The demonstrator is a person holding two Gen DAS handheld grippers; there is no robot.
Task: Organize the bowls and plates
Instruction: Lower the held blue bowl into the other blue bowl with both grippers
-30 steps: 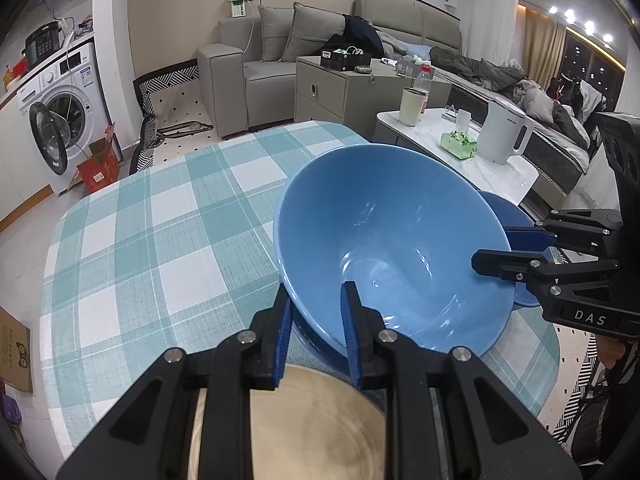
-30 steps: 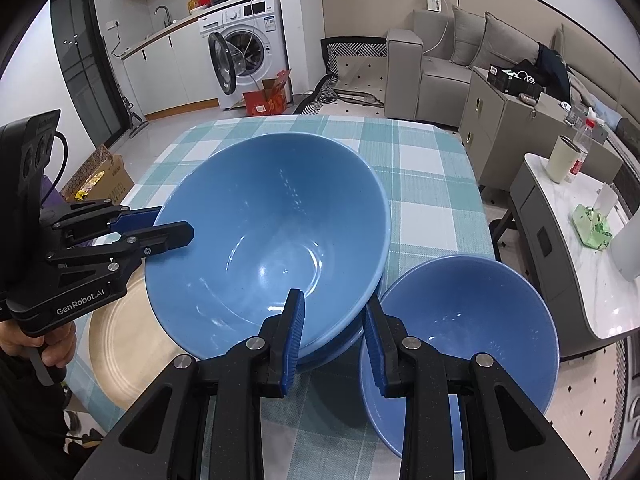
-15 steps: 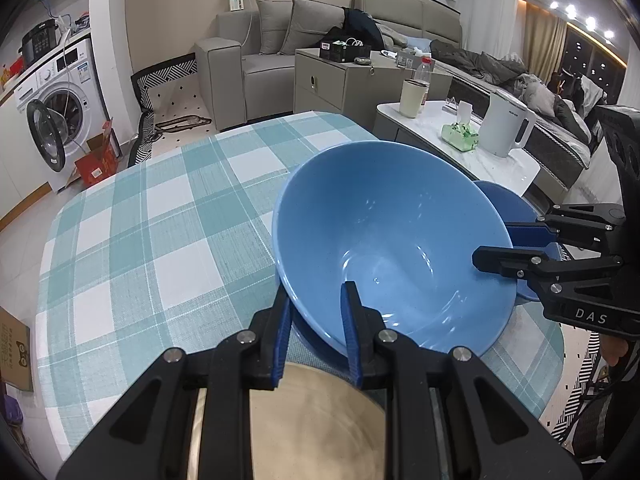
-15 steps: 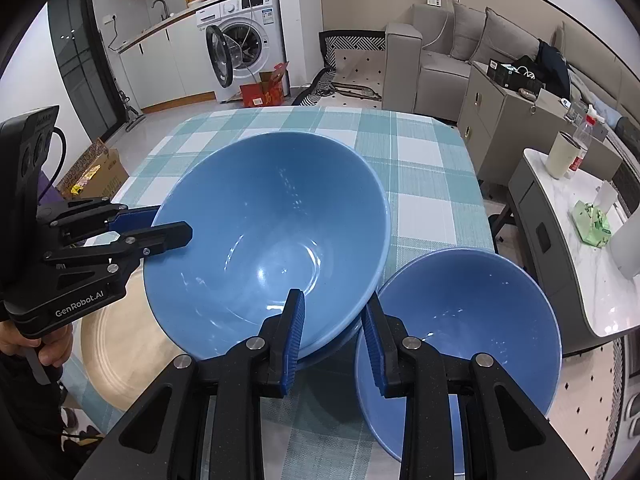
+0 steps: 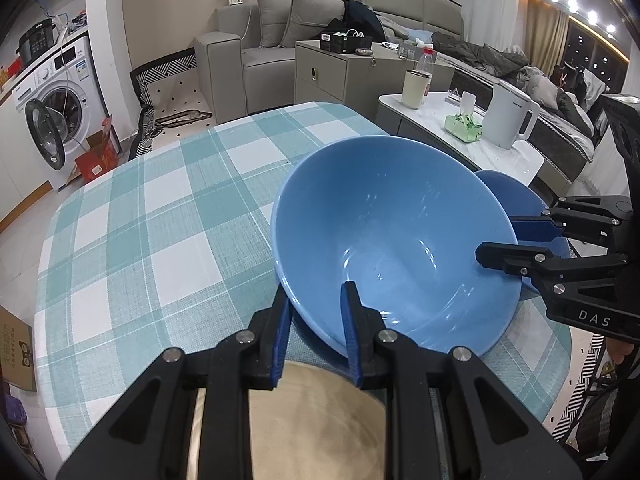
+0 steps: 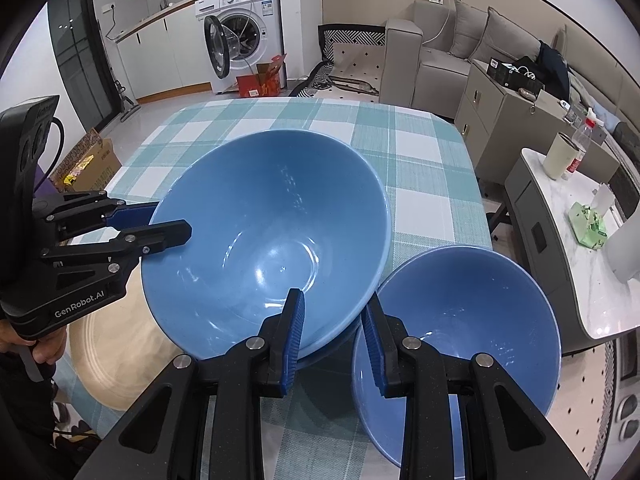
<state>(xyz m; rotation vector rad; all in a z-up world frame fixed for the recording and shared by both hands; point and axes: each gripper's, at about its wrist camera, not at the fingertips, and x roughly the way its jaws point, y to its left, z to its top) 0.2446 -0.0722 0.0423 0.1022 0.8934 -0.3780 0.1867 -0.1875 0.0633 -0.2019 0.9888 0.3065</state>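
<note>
Teal-and-white checked cloth (image 5: 140,240) over the bench. Beyond, a grey sofa (image 5: 248,52) with cushions; beside it, a grey cabinet (image 5: 332,76). White washing machine (image 6: 240,36), door hanging open, a red box (image 6: 264,80) on the floor just beside. On the marble side table (image 5: 440,120): beige cup (image 5: 415,89), green tissue pack (image 5: 464,126), white kettle (image 5: 512,120).

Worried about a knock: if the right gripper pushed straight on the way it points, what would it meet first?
Nothing new: the right gripper already clamps the big blue bowl at its rim, so it would push that bowl.
</note>
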